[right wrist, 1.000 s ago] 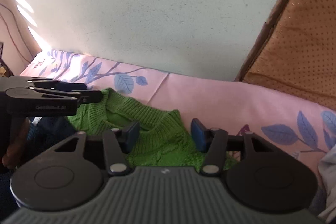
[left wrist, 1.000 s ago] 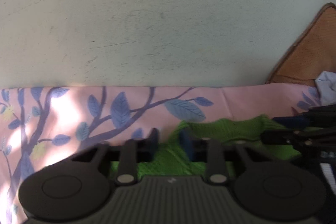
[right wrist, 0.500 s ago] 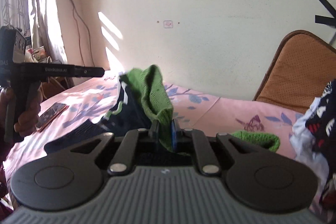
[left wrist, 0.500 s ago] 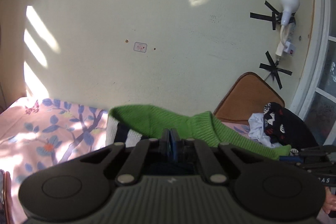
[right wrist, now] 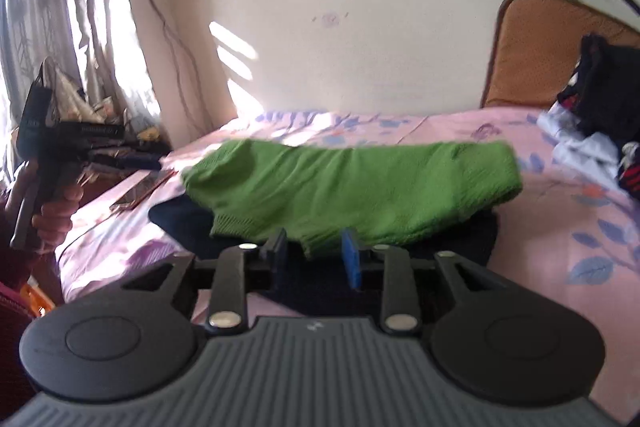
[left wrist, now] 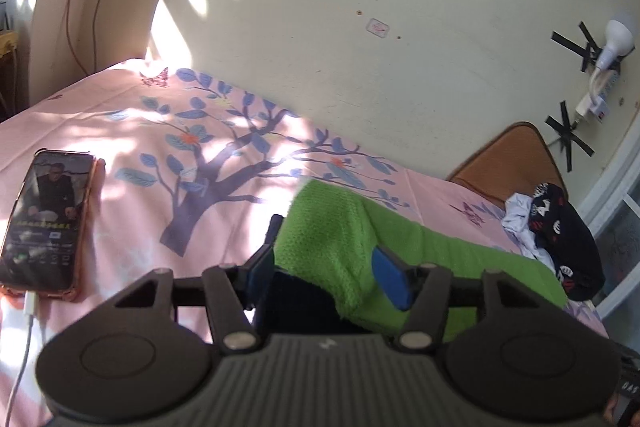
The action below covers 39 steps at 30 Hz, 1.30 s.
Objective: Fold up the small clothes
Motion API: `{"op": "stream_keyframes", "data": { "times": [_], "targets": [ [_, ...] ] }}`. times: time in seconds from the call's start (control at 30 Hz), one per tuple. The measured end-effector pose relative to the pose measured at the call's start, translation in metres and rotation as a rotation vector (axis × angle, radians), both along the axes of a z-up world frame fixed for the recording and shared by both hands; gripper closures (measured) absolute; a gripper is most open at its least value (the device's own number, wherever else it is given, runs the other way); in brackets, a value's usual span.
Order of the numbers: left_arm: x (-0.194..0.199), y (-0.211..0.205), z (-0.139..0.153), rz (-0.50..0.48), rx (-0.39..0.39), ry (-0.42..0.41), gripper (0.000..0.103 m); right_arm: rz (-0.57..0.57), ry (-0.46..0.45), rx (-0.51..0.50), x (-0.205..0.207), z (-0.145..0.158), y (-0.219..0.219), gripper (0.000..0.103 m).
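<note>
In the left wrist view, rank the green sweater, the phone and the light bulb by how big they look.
1. green sweater, largest
2. phone
3. light bulb, smallest, though it hangs farther from the camera, so its true size is unsure.

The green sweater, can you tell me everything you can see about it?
The green sweater is a bright, knitted woolly top with ribbed edges. It lies folded over and stretched sideways on a dark piece of clothing on the pink flowery bed sheet. Its near edge sits between the opening right tongs; the opening left tongs straddle one end. Neither squeezes it.
</note>
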State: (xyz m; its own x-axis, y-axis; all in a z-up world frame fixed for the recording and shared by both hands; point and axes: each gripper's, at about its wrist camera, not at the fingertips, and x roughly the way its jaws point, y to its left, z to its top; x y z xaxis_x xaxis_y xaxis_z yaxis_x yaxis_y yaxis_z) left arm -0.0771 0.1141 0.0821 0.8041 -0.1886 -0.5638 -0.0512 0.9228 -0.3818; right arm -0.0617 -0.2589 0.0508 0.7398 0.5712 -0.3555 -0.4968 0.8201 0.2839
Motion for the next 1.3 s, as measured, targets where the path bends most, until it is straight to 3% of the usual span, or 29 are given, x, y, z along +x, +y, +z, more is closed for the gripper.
{"op": "stream_keyframes", "data": {
  "times": [0.03,0.1,0.13,0.2,0.27,0.3,0.33,0.37,0.4,0.5,0.6,0.67,0.77,0.83,0.97,1.03,1.07,1.1,1.23,1.3],
  "targets": [
    [0.002,0.006,-0.001,0.019,-0.024,0.012,0.039,-0.064,-0.009,0.023,0.005,0.003,-0.010,0.053],
    [0.008,0.016,-0.005,0.042,-0.092,0.041,0.032,-0.191,-0.008,0.062,0.015,0.003,-0.028,0.031],
    [0.012,0.019,-0.008,0.032,-0.127,0.056,0.032,-0.244,0.000,0.072,0.022,0.001,-0.034,0.027],
    [0.021,0.016,-0.014,0.008,-0.158,0.083,0.032,-0.328,0.050,0.069,0.038,-0.003,-0.048,0.025],
    [0.030,0.006,-0.022,-0.011,-0.151,0.108,0.037,-0.336,0.108,0.094,0.056,-0.009,-0.052,0.025],
    [0.035,0.001,-0.026,-0.018,-0.148,0.119,0.052,-0.309,0.142,0.123,0.063,-0.013,-0.054,0.026],
    [0.040,-0.004,-0.030,-0.039,-0.148,0.123,0.081,-0.270,0.177,0.145,0.071,-0.016,-0.051,0.032],
    [0.044,-0.009,-0.033,-0.058,-0.145,0.128,0.096,-0.238,0.201,0.144,0.075,-0.017,-0.047,0.065],
    [0.046,-0.011,-0.033,-0.061,-0.140,0.124,0.095,-0.227,0.203,0.110,0.073,-0.016,-0.040,0.091],
    [0.046,-0.003,-0.019,-0.032,-0.111,0.066,0.095,-0.197,0.131,0.111,0.053,0.005,-0.029,0.092],
    [0.043,0.021,-0.007,-0.022,-0.152,0.046,0.095,-0.153,0.077,0.131,0.028,0.019,-0.026,0.092],
    [0.042,0.026,-0.009,-0.021,-0.139,0.061,0.095,-0.168,0.077,0.087,0.018,0.013,-0.021,0.092],
    [0.046,0.014,-0.031,-0.053,-0.112,0.129,0.095,-0.266,0.146,-0.042,0.026,-0.019,-0.017,0.092],
    [0.046,-0.001,-0.050,-0.076,-0.062,0.181,0.094,-0.317,0.198,-0.060,0.037,-0.040,-0.020,0.091],
    [0.032,-0.014,-0.042,-0.104,0.050,0.112,0.093,-0.327,0.164,-0.049,0.038,-0.033,-0.019,0.087],
    [0.027,-0.002,-0.031,-0.099,0.022,0.089,0.090,-0.333,0.140,-0.042,0.033,-0.027,-0.023,0.071],
    [0.025,0.004,-0.027,-0.082,0.013,0.081,0.090,-0.346,0.133,-0.018,0.031,-0.024,-0.029,0.052],
    [0.024,0.012,-0.021,-0.052,0.002,0.068,0.090,-0.365,0.128,0.025,0.028,-0.022,-0.037,0.046],
    [0.026,0.027,0.000,0.016,-0.071,-0.004,0.089,-0.420,0.141,0.136,0.027,-0.017,-0.052,0.046],
    [0.032,0.020,0.007,-0.005,-0.110,-0.044,0.086,-0.387,0.113,0.149,0.028,-0.010,-0.043,0.046]
  ]
}}
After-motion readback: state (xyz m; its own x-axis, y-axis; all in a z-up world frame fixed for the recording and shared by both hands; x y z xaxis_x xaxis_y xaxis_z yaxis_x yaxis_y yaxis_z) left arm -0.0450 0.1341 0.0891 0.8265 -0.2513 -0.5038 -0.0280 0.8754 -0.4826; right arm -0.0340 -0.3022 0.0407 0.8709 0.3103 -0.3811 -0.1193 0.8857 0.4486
